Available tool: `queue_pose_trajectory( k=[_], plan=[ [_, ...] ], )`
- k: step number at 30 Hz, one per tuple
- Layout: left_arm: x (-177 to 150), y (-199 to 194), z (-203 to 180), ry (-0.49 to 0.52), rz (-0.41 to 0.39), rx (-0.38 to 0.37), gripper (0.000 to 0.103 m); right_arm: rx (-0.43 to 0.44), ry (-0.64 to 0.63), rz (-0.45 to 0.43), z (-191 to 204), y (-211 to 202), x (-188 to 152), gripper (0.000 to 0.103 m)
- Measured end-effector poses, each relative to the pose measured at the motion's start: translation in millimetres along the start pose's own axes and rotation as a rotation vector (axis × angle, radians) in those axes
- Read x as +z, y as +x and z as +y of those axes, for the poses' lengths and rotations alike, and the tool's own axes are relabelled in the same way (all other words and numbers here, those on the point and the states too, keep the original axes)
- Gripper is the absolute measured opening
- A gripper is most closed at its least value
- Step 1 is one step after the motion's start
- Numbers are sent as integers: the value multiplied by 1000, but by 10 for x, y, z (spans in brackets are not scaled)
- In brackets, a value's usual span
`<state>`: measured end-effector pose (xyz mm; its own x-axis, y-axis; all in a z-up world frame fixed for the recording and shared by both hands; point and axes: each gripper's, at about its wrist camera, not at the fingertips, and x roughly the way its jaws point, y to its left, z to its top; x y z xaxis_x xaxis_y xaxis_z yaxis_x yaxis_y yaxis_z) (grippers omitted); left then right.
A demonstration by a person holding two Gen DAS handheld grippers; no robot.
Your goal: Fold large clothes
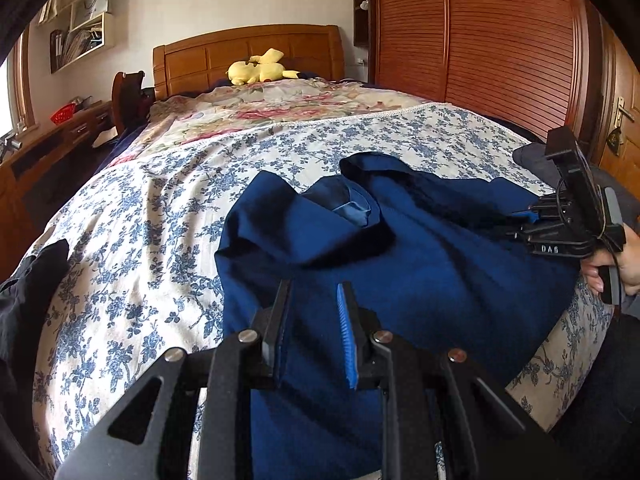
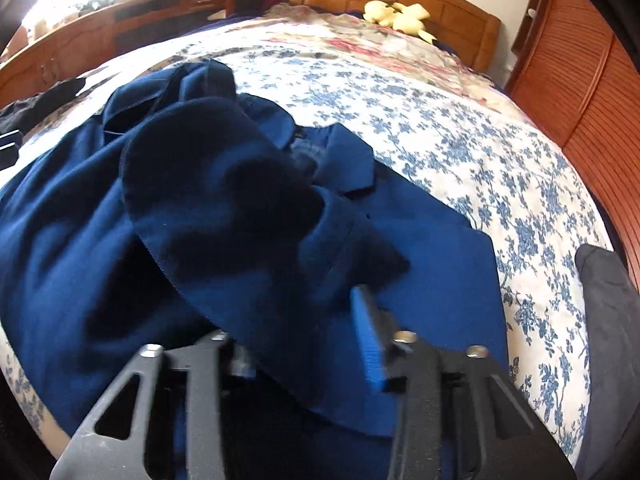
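A dark blue jacket (image 1: pixel 420 264) lies rumpled on the near part of the bed (image 1: pixel 168 216), on a white sheet printed with blue flowers. Its collar (image 1: pixel 352 204) faces the far side, showing a lighter blue lining, and part of the cloth hangs over the near edge of the bed.

The left tongs (image 1: pixel 316 328) hover low over the near left part of the jacket. Their two fingers stand apart with a clear gap; a fold of blue cloth hangs against the inner face of the left finger, but nothing is pinched between them.

The right tongs (image 2: pixel 300 328) are at the jacket's right side. In the right wrist view only the right finger with its blue pad (image 2: pixel 370 340) shows plainly; a lifted flap of the jacket (image 2: pixel 224 216) drapes over the left finger and hides it. The flap runs into the gap between the fingers, yet I cannot tell whether they are pressed onto it. In the left wrist view these tongs (image 1: pixel 520 224) appear at the far right, with a hand (image 1: pixel 624 264) on the handle.

Farther off, a flowered quilt (image 1: pixel 280 108) covers the far half of the bed, and a yellow plush toy (image 1: pixel 260 68) rests against the wooden headboard (image 1: pixel 248 52). A black garment (image 1: pixel 28 288) lies at the left edge. A wooden wardrobe (image 1: pixel 480 40) stands on the right.
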<state>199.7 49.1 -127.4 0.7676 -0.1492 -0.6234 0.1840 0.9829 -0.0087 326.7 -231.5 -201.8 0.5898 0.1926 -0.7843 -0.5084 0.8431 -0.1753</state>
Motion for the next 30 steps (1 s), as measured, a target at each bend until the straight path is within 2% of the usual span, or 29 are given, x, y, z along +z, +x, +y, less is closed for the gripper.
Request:
queue_pose_trajectory(
  k=[2, 9, 15, 18, 20, 23, 27, 30],
  plan=[
    [3, 6, -1, -4, 9, 2, 19, -31, -42, -3, 4, -30, 105, 9],
    [29, -76, -52, 3, -6, 0, 19, -175, -154, -13, -202, 48, 802, 7],
    [47, -112, -42, 0, -9, 2, 19, -231, -137, -14, -363, 133, 1285, 7],
    [36, -119, -24, -5, -7, 3, 19, -272, -127, 3, -450, 209, 1384, 27],
    [38, -119, -17, -7, -3, 5, 19, -284, -89, -18, -555, 181, 1410, 47],
    [42, -132, -3, -11, -11, 4, 19, -269, -20, -50, -694, 86, 1431, 52],
    [36, -128, 9, -15, -9, 5, 19, -245, 65, -99, -901, -52, 1385, 53],
    [41, -126, 5, -15, -8, 5, 19, -226, 106, -103, -992, -91, 1325, 53]
  ],
)
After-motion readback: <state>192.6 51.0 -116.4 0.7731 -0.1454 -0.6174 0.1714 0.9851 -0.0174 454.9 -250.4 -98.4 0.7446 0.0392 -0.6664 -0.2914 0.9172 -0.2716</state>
